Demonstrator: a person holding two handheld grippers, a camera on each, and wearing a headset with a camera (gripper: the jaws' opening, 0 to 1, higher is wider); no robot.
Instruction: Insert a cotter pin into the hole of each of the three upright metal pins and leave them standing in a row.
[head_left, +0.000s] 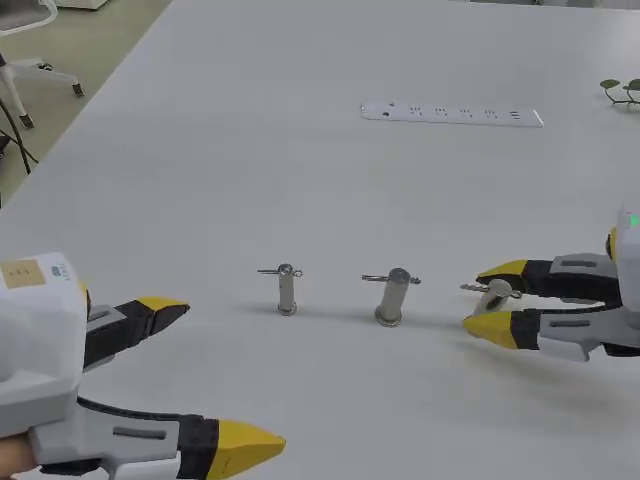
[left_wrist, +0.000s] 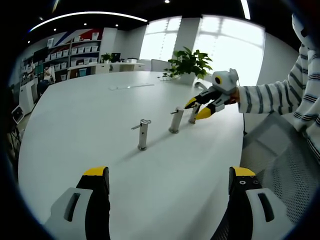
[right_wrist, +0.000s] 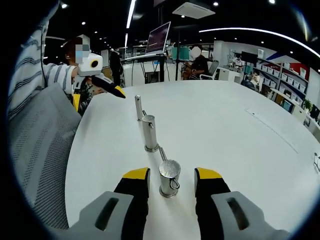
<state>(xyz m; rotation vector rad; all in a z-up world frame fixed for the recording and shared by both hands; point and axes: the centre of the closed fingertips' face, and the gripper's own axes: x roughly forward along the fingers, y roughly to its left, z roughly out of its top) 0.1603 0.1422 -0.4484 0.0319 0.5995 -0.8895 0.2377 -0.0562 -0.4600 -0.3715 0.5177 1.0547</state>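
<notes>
Finishing up: all three pins (head_left: 287, 292) seem cottered.
Right gripper (head_left: 476, 298) spreads its fingers (right_wrist: 136, 186) around the last pin (right_wrist: 169, 176); left gripper (head_left: 232, 372) spread, empty.

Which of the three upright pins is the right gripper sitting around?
The right-end pin in the head view: it stands between the right gripper's open jaws. The middle pin and left-end pin stand free.

The left tongs (head_left: 232, 372) gape wide, the right tongs (head_left: 474, 298) narrowly
</notes>
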